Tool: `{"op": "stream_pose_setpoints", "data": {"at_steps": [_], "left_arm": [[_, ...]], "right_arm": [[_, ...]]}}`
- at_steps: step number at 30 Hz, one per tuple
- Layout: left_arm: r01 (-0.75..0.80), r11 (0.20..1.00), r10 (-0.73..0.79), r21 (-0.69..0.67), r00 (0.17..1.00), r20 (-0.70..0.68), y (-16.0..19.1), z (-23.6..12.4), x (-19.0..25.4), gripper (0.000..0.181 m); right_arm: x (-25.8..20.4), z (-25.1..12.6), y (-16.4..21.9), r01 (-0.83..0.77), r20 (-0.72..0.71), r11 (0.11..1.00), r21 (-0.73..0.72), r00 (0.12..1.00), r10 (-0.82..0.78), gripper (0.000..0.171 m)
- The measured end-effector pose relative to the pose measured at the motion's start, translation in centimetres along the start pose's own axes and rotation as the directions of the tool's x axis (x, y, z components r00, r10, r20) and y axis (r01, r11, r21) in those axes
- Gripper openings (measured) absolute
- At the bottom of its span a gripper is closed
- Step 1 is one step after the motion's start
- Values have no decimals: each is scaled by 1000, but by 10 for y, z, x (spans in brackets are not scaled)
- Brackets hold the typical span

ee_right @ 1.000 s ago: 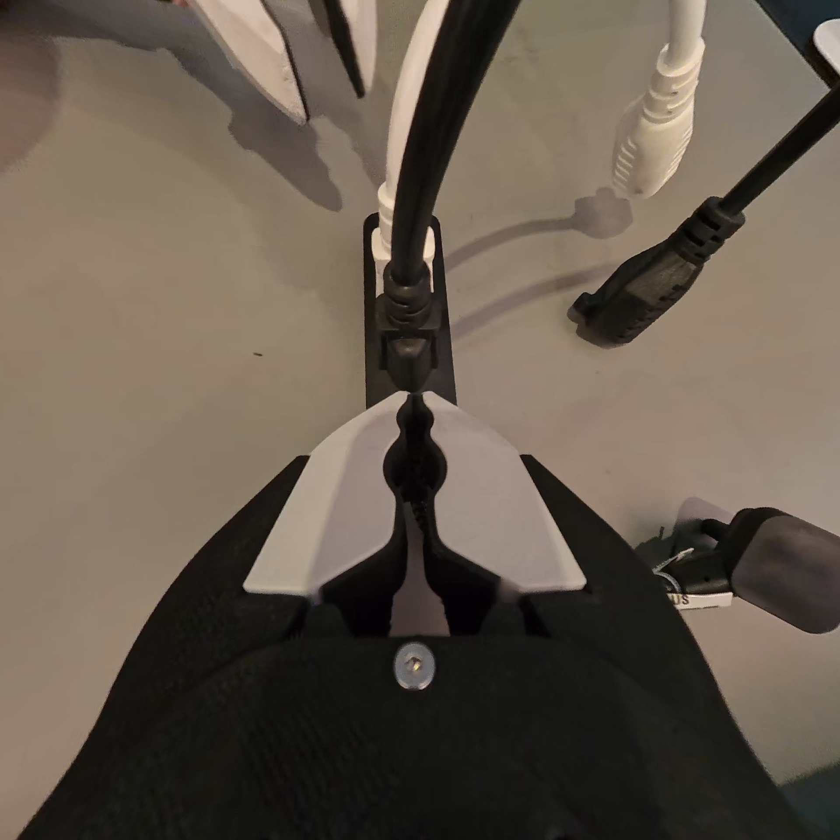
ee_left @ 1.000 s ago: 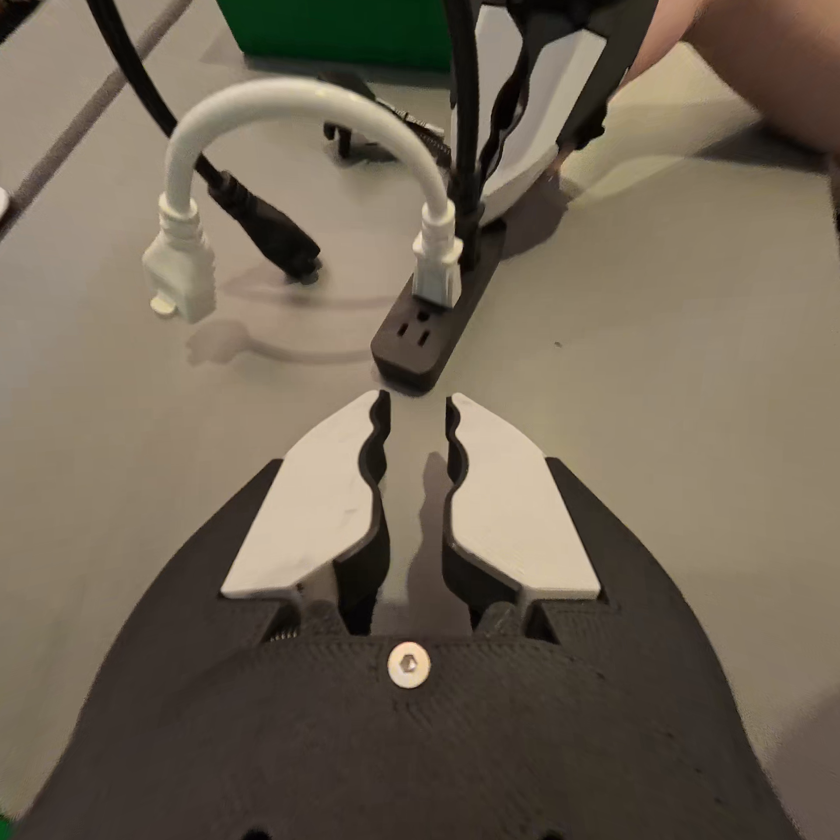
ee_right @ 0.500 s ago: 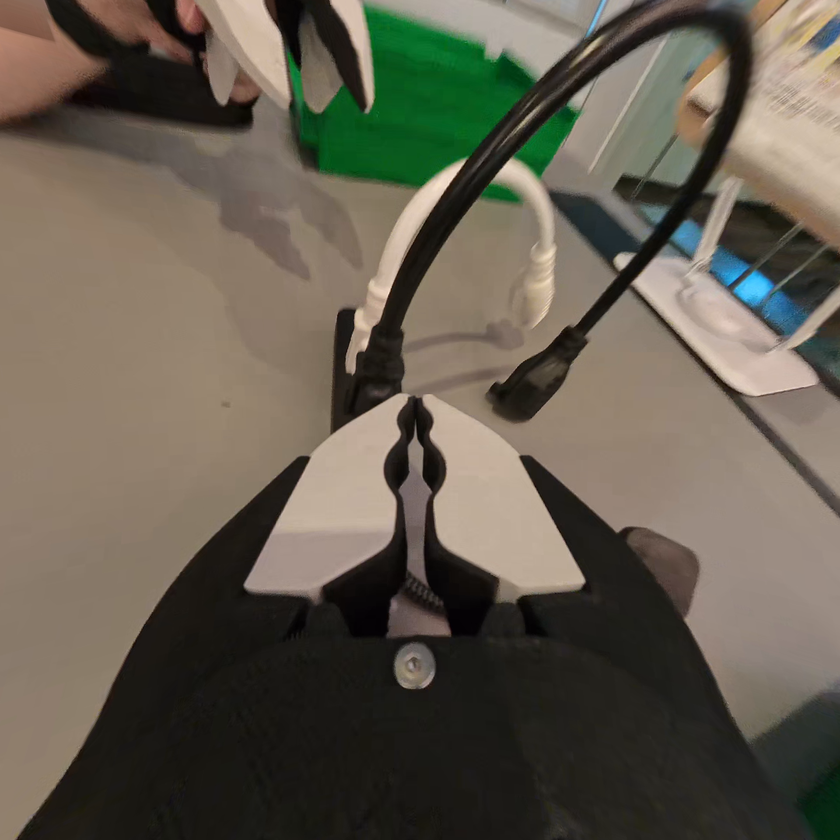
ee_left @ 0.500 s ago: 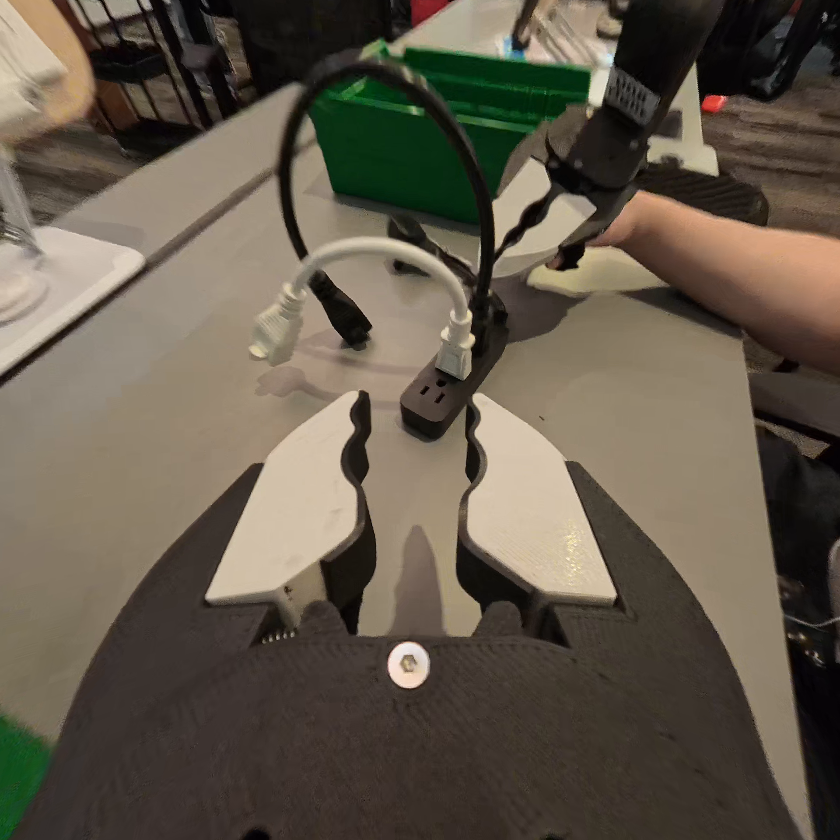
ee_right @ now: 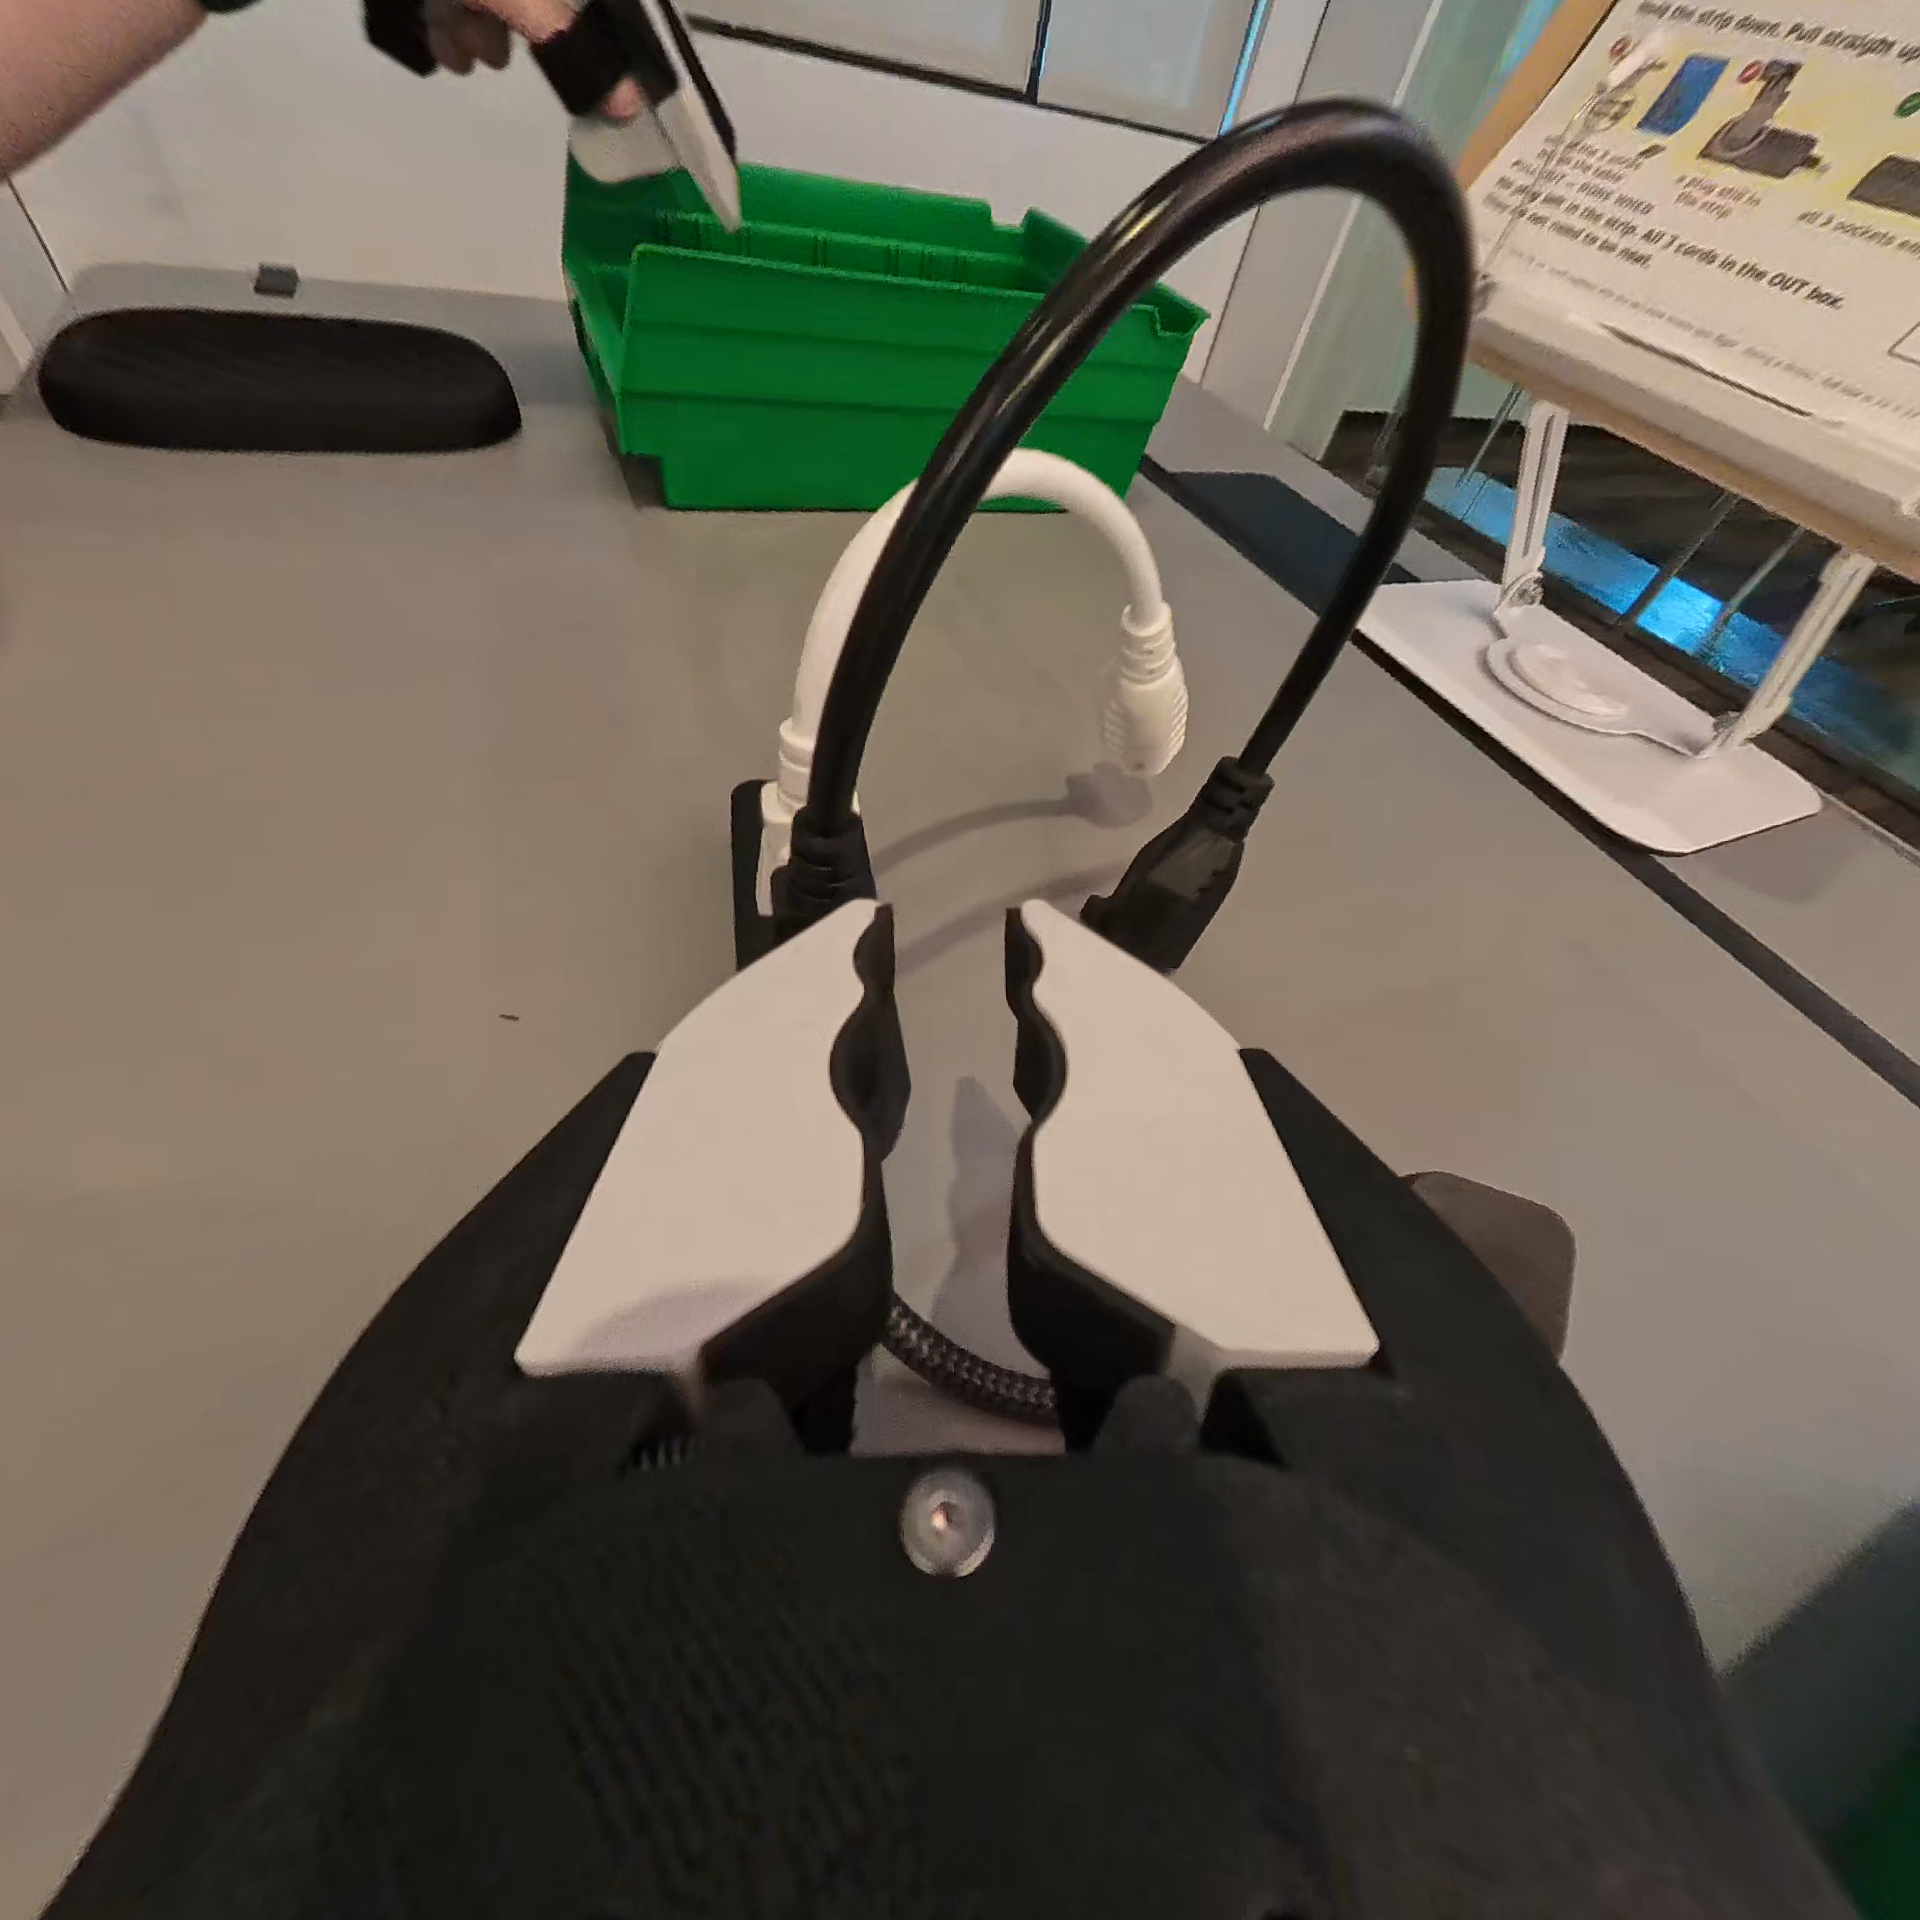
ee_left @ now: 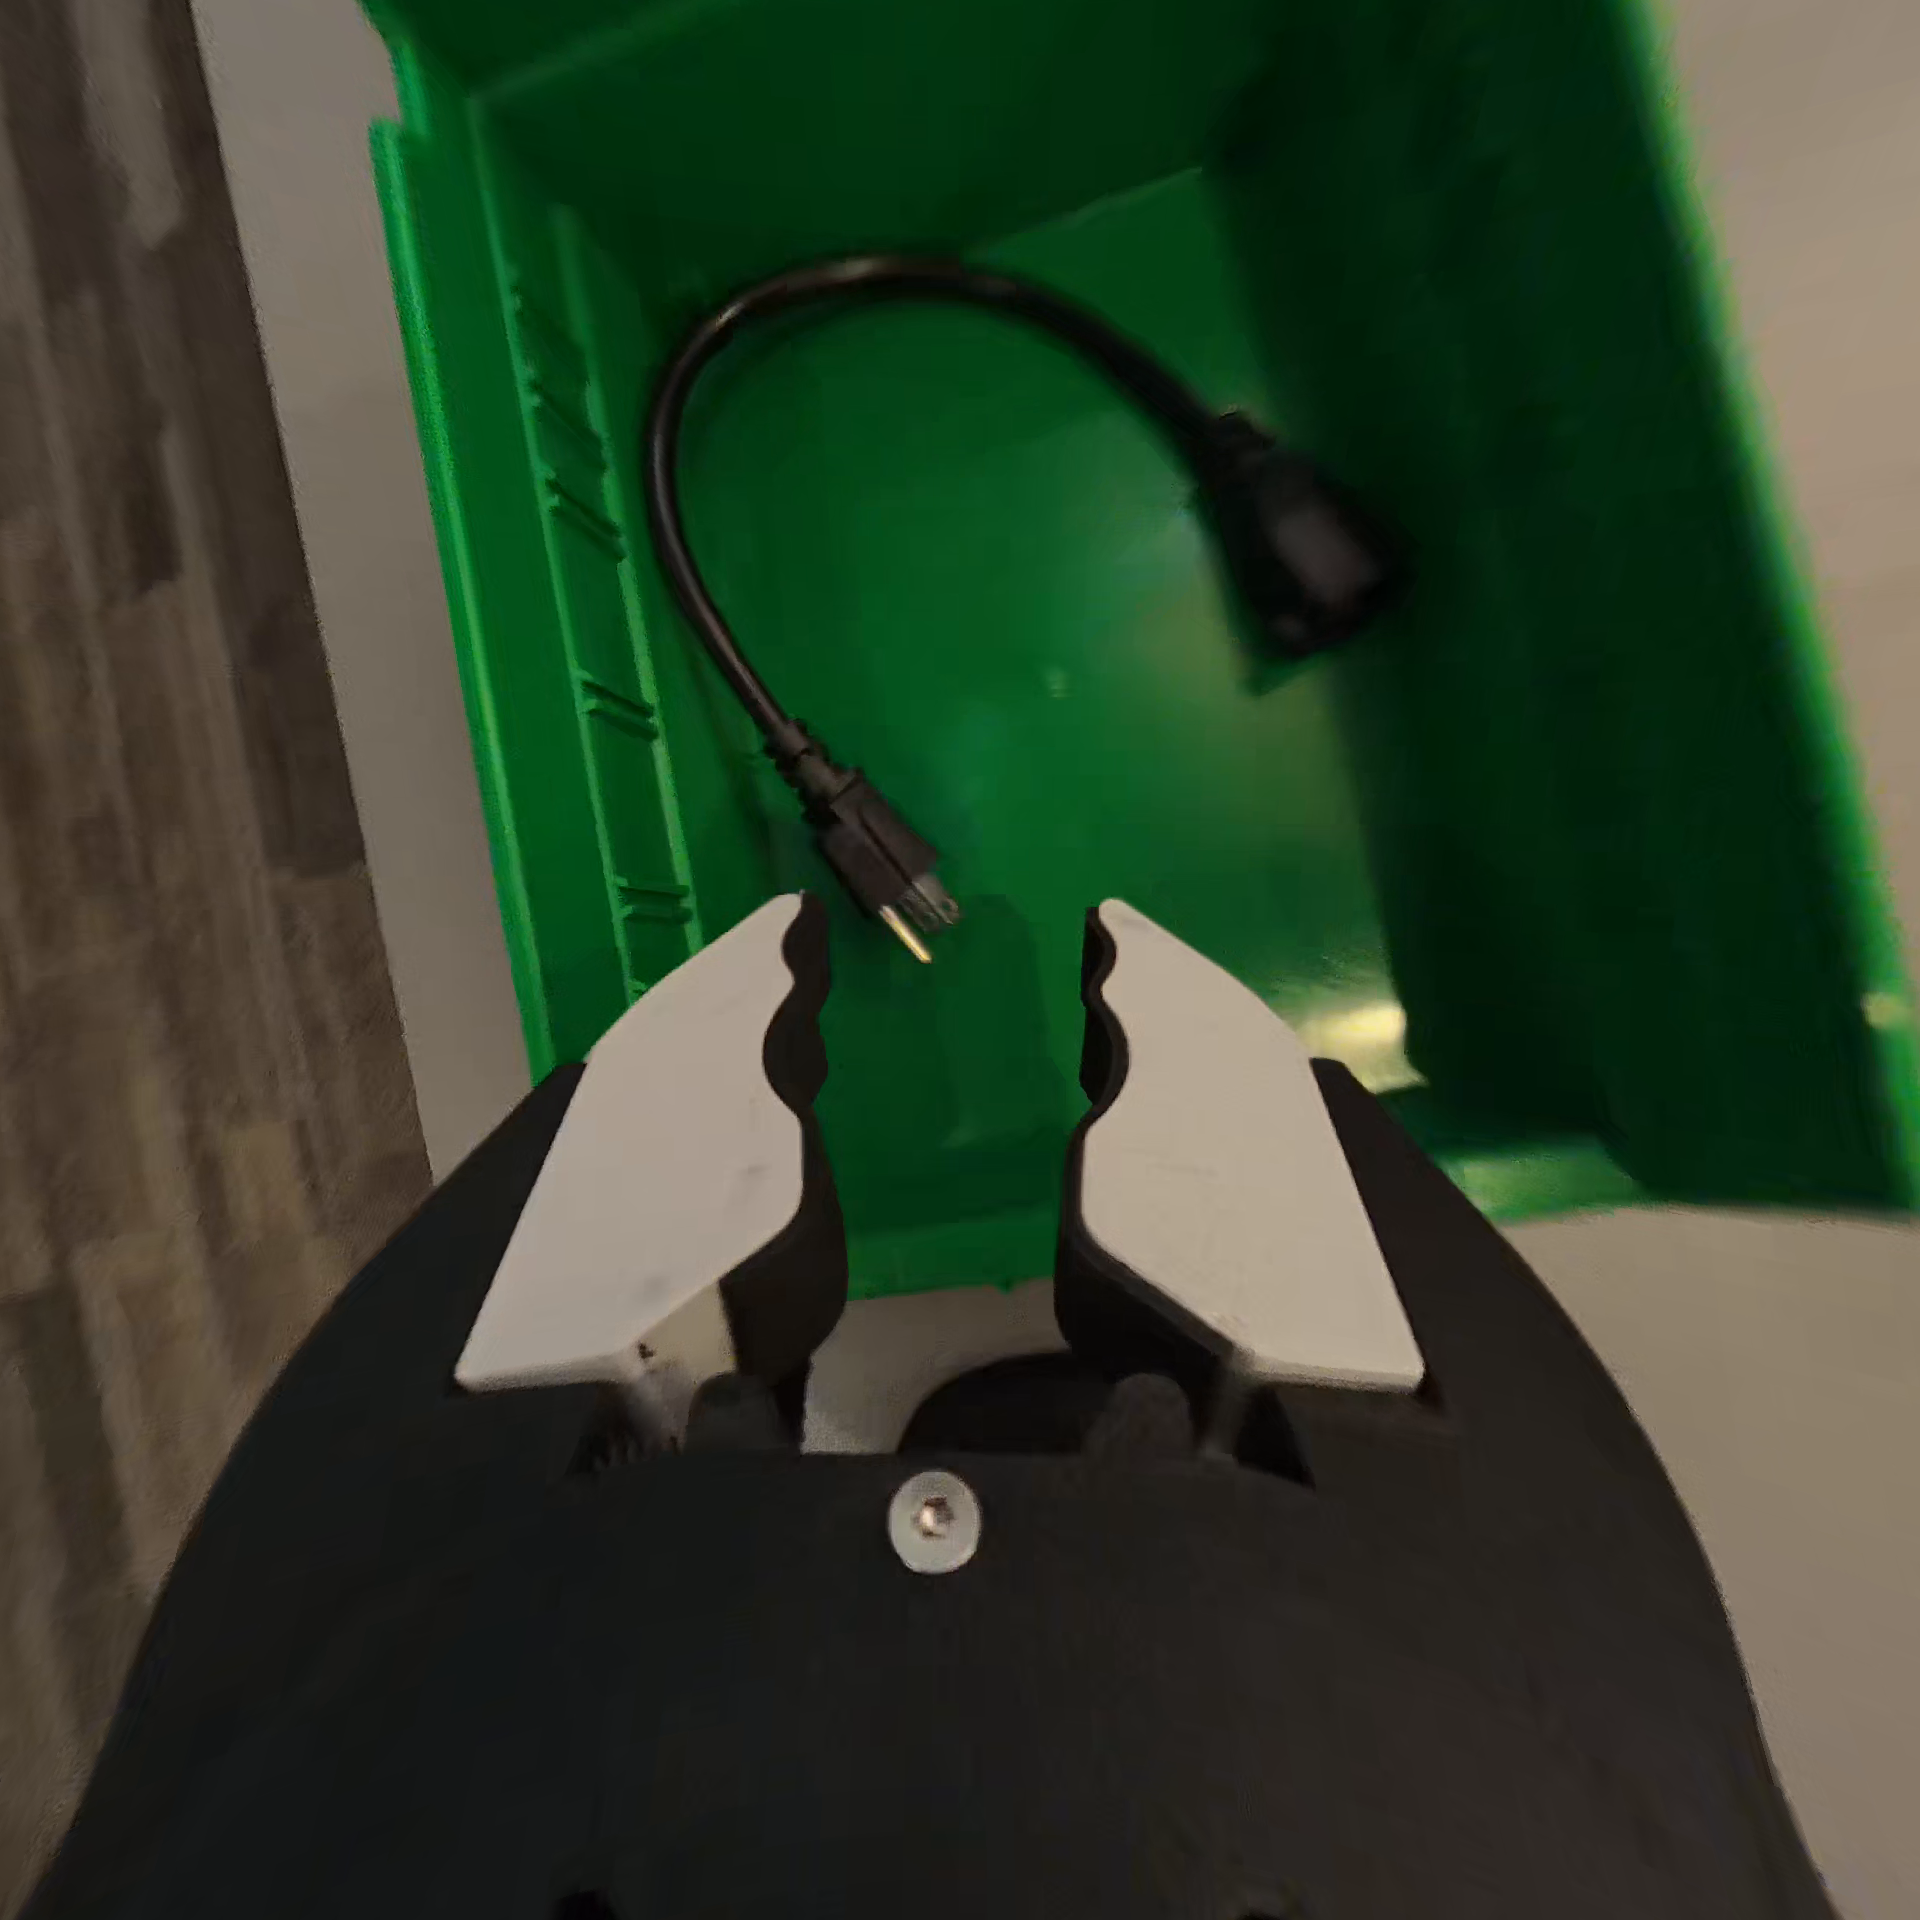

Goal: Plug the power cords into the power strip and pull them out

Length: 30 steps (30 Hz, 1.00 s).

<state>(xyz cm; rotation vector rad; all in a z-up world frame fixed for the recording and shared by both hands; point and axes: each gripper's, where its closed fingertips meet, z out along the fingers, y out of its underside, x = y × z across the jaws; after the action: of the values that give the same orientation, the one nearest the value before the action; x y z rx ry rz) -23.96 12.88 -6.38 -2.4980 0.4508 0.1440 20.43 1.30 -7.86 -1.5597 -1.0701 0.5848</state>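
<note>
My left gripper (ee_left: 951, 920) is open and empty, pointing down into a green bin (ee_left: 1538, 520). A short black cord (ee_left: 707, 416) lies in the bin, its pronged plug (ee_left: 883, 873) just beyond my fingertips and its socket end (ee_left: 1309, 551) at the far right. My right gripper (ee_right: 948, 920) is open and empty, just behind the black power strip (ee_right: 750, 862). A black cord (ee_right: 1143, 312) and a white cord (ee_right: 831, 644) arch up from plugs in the strip. Their free ends (ee_right: 1195, 862) hang to the right. The left gripper also shows in the right wrist view (ee_right: 665, 114), above the bin.
The green bin (ee_right: 831, 353) stands at the back of the grey table (ee_right: 312, 831). A black pad (ee_right: 270, 379) lies at back left. A white stand with a printed sheet (ee_right: 1610, 707) is at the right, past a seam. A braided cable (ee_right: 966, 1371) runs under my right gripper. The gap from one gripper's tips to the other's is roughly 45 cm.
My left gripper has left the power strip and moved over the green bin, opening wider. My right gripper has opened from shut and tilted up behind the strip.
</note>
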Motion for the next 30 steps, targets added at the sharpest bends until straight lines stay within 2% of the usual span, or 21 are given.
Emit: {"op": "stream_pose_setpoints", "data": {"at_steps": [1, 4, 7, 14, 17, 18, 20, 23, 25, 27, 30], "left_arm": [[13, 999, -11, -44, 999, 48, 2, 12, -6, 45], [31, 992, -11, -120, 986, 167, 1, 41, -22, 48], [57, 986, -14, -157, 964, 265, -1, 61, -34, 40], [171, 948, -119, -268, 972, 200, 17, 90, -22, 46], [206, 939, -160, -276, 971, 180, 20, 93, -26, 32], [170, 943, -123, -287, 977, 176, 21, 93, -28, 26], [120, 946, -65, -303, 980, 186, 21, 89, -32, 25], [-48, 962, 127, -270, 950, 285, 2, 62, -44, 24], [-185, 951, 272, -248, 881, 386, -22, 30, -52, 23], [-339, 902, 430, -268, 764, 481, -51, -10, -54, 22], [-521, 782, 613, -342, 540, 578, -92, -76, -44, 21]], "right_arm": [[-2, 1, 1, 2, 9, 1000, -4, 1000, -2, 22], [-10, 2, -2, 6, 44, 1000, 2, 999, -6, 23], [-15, 2, -6, 12, 70, 1000, 13, 997, -13, 23], [-31, 2, -12, 79, 109, 997, 6, 991, -79, 22], [-35, 2, -12, 95, 118, 996, -1, 989, -94, 22], [-36, 2, -12, 97, 122, 995, -1, 988, -96, 22], [-37, 2, -13, 103, 122, 995, 0, 987, -102, 22], [-36, 1, -15, 106, 118, 994, 11, 987, -106, 22], [-33, 1, -13, 95, 110, 995, 14, 989, -96, 22], [-29, 1, -11, 80, 102, 997, 10, 992, -80, 21], [-25, 1, -6, 69, 88, 998, -1, 994, -69, 22]]}}
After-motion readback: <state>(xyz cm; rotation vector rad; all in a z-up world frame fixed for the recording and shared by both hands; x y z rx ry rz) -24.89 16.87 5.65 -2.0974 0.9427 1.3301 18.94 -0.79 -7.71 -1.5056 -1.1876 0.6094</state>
